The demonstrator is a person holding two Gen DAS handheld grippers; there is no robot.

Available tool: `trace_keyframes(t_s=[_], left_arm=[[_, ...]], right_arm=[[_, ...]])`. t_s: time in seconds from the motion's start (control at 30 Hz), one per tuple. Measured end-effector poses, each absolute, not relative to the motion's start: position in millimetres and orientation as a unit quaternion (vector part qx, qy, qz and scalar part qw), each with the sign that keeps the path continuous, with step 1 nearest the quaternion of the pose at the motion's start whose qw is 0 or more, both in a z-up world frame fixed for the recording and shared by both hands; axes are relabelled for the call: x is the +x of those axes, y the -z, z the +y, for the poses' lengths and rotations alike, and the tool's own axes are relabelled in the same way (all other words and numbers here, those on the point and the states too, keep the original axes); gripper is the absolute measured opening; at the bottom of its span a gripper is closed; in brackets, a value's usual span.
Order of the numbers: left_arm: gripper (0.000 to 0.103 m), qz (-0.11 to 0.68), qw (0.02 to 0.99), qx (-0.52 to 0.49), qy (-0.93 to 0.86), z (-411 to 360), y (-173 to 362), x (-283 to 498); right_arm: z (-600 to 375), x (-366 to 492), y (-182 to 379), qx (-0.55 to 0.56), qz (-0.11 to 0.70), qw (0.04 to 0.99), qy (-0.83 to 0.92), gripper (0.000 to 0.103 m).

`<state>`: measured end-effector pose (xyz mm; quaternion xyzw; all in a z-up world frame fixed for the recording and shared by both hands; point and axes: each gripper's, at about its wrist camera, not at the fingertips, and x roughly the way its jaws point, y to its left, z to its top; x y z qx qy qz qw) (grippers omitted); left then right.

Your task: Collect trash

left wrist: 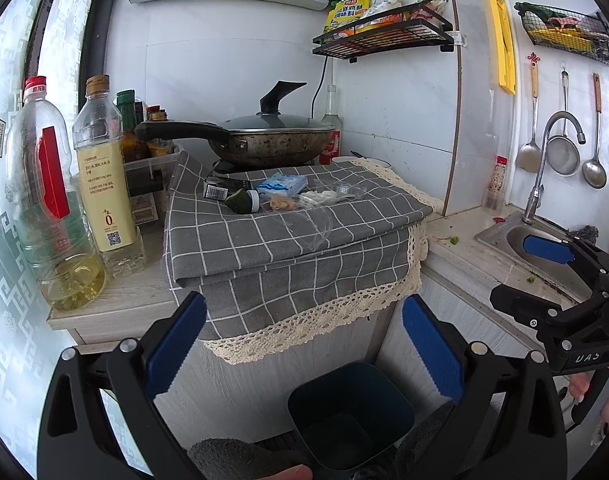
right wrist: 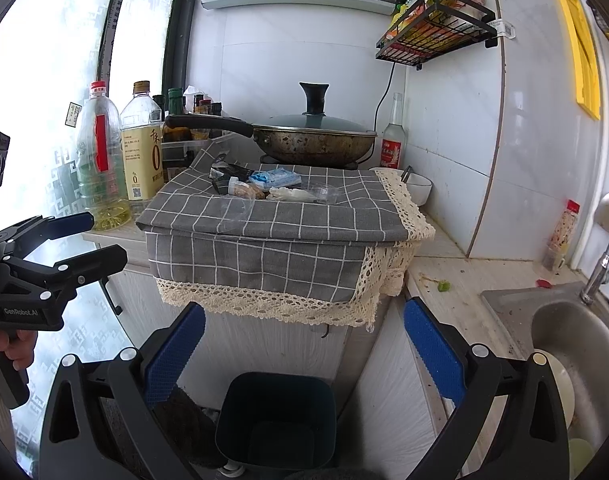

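Note:
Trash lies on a grey checked cloth (left wrist: 304, 240) over a raised counter: a blue packet (left wrist: 282, 184), a green lime half (left wrist: 240, 201), a black wrapper (left wrist: 224, 188), white scraps (left wrist: 322, 197) and clear plastic (left wrist: 320, 228). The same pile shows in the right wrist view, with the blue packet (right wrist: 274, 178) and white scraps (right wrist: 292, 194). A dark bin (left wrist: 350, 416) stands on the floor below, also seen in the right wrist view (right wrist: 276, 424). My left gripper (left wrist: 304, 352) is open and empty above the bin. My right gripper (right wrist: 304, 352) is open and empty too.
A lidded wok (left wrist: 264, 136) sits behind the trash. Oil bottles (left wrist: 100, 168) stand at the left. A sink (right wrist: 576, 352) with a tap (left wrist: 544, 168) lies to the right. Green scraps (right wrist: 442, 286) lie on the counter. A wire shelf (left wrist: 384, 36) hangs above.

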<state>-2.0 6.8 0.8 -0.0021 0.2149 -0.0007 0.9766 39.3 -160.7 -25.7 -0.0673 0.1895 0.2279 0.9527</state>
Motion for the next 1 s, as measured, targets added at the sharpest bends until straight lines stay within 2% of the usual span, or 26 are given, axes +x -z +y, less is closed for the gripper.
trace_keyframes(t_s=[1.0], left_arm=[[0.100,0.227,0.973,-0.036,0.018,29.4,11.7,10.3]], right_arm=[[-151.8,51.1,24.7,-0.065,0.207,0.949,-0.229,0.100]])
